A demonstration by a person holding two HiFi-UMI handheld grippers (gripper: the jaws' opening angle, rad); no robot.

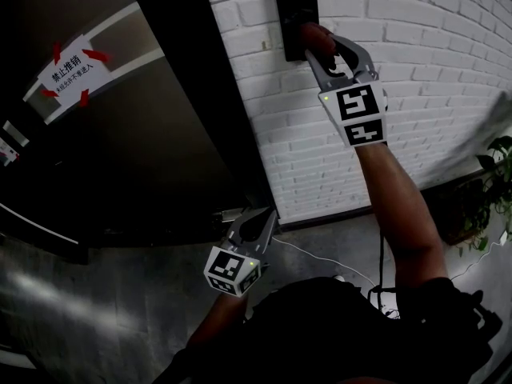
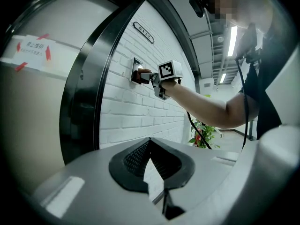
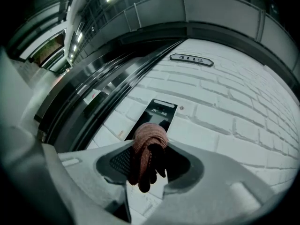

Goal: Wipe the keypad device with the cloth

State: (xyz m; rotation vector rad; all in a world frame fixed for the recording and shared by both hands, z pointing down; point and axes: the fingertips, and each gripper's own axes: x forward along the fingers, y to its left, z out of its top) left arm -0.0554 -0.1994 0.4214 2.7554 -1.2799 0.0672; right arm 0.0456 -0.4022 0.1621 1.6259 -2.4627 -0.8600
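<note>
The black rectangular keypad device (image 1: 293,10) is fixed on a white-painted brick wall (image 1: 432,70). The right claw (image 1: 318,48) is raised against the device's lower right part. It is closed on a bunched reddish-brown knitted cloth (image 1: 313,33). In the right gripper view the cloth (image 3: 149,144) fills the gap between the two jaws and hangs down in dark folds. Its top overlaps the lower half of the keypad device (image 3: 162,110), whose upper end with pale lettering stays uncovered. From the left gripper view the cloth looks pressed on the face of the device, though actual contact cannot be made out.

The left claw (image 1: 266,217) hangs well below the keypad device and slightly to its left, near the foot of the wall. In its own view its jaws are together at the tips with nothing between them, and only a thin sliver of wall shows lower down.

Left of the keypad device stands a dark glossy door (image 1: 144,158). The door carries a white paper notice held by red tape (image 1: 72,72). Above the device and to its right, a small dark oval number plate (image 3: 193,60) sits on the brick. Far below and right of the device, a green leafy plant (image 1: 498,162) stands beside the wall, and a thin white cable (image 1: 320,256) lies on the grey floor (image 1: 104,318) beneath it.
</note>
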